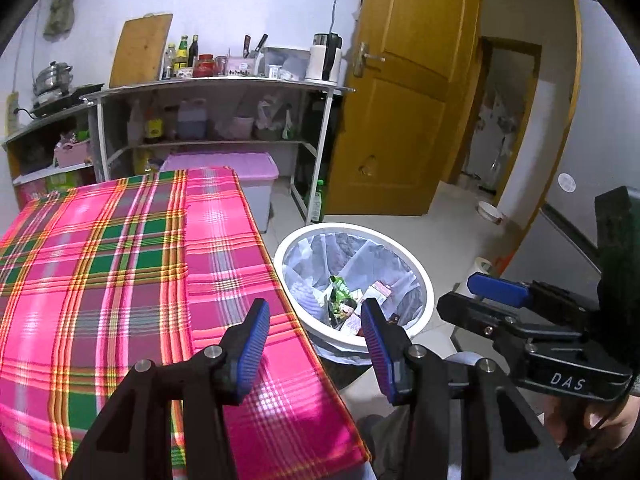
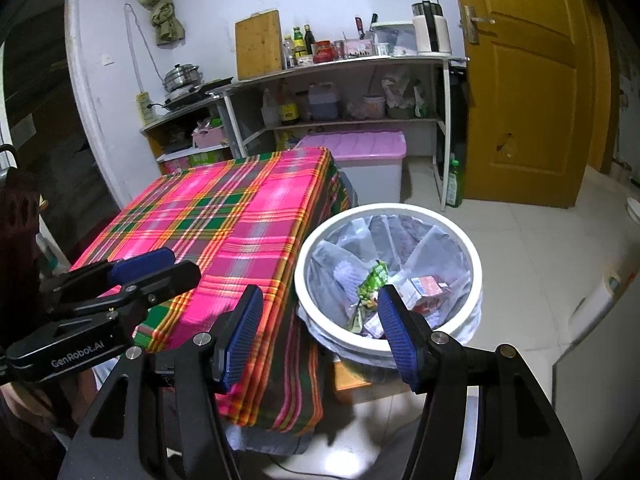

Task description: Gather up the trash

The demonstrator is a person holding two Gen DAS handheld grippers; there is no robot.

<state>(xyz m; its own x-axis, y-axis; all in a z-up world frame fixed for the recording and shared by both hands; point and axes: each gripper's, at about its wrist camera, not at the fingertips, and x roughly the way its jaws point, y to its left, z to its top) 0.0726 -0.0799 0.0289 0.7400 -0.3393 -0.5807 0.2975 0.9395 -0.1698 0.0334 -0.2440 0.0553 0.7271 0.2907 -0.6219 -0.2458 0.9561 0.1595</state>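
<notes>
**Both grippers empty beside the lined bin**

Blue-padded fingers of the left gripper [image 1: 316, 332] stand wide apart at the near edge of the left wrist view, with nothing between them; the left pad [image 1: 252, 344] hangs over the worktop's right edge, the right one over the bin's near rim. Fingers of the right gripper [image 2: 320, 332] are spread just as wide and hold nothing, one pad over the hanging cloth, the other over the bin.

A pink, green and yellow plaid tablecloth [image 1: 120, 272] covers the worktop, draping down its right side. Just to the right of it, on the tiled floor [image 2: 532, 240], stands a round white trash bin [image 1: 426, 284] lined with a clear plastic bag. The collected trash lies at the bottom of the bin: a crumpled green snack wrapper [image 2: 372, 280] toward the middle and a small red-and-white carton [image 2: 426, 286] to its right, with more packaging beneath that is too jumbled to name.

Farther back, a pink-lidded storage box [image 2: 360, 144] sits under a metal shelf unit [image 1: 216, 88] carrying bottles, jars and a white kettle [image 1: 325, 58]. A wooden cutting board [image 1: 140, 50] leans against the wall, and a yellow-brown door [image 2: 520, 80] stands at the far right.
</notes>
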